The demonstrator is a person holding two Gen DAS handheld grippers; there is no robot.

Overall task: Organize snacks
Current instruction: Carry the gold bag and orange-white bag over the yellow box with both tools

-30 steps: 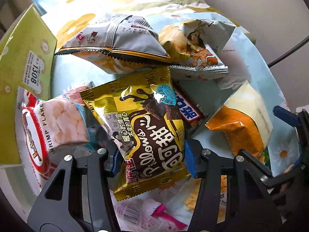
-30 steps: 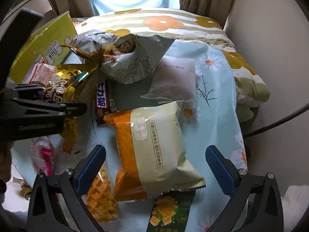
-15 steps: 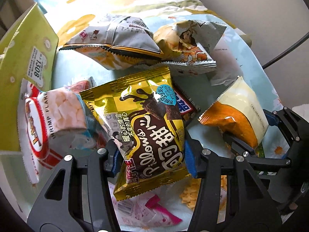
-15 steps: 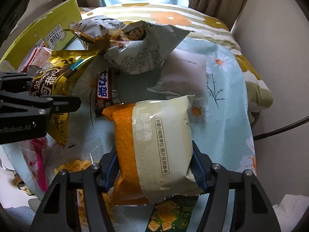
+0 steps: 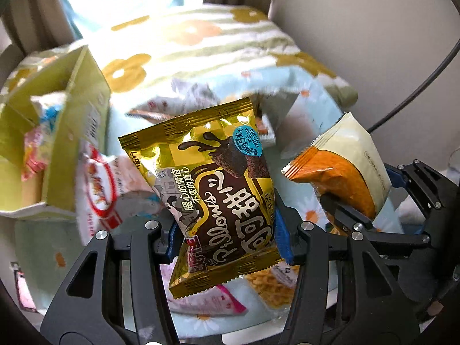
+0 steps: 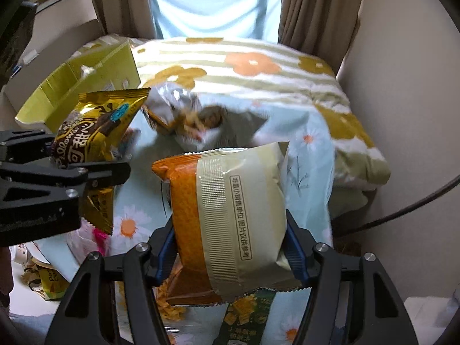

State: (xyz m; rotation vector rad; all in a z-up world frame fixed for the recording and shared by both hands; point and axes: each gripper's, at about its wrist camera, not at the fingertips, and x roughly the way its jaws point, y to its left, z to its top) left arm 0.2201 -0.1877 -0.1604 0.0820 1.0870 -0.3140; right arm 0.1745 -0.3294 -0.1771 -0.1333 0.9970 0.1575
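My left gripper [image 5: 227, 238] is shut on a gold and brown chocolate snack bag [image 5: 218, 189] and holds it up off the floral cloth [image 5: 201, 57]. The same bag [image 6: 92, 138] shows at the left of the right wrist view. My right gripper [image 6: 230, 247] is shut on an orange and cream snack bag [image 6: 227, 218], also lifted; it shows at the right of the left wrist view [image 5: 342, 169]. A yellow-green cardboard box [image 5: 72, 109] with snacks inside stands open at the left.
A red and white shrimp flake bag [image 5: 100, 189] lies by the box. Grey snack bags [image 6: 187, 115] lie in the middle of the cloth. A waffle pack [image 5: 273, 287] and a pink packet [image 5: 212, 302] lie near the front edge. A wall and a black cable [image 5: 417, 86] are at the right.
Both grippers have risen with their bags, and the views now look further across the cloth to the curtains. The right gripper went from open to shut on the orange bag.
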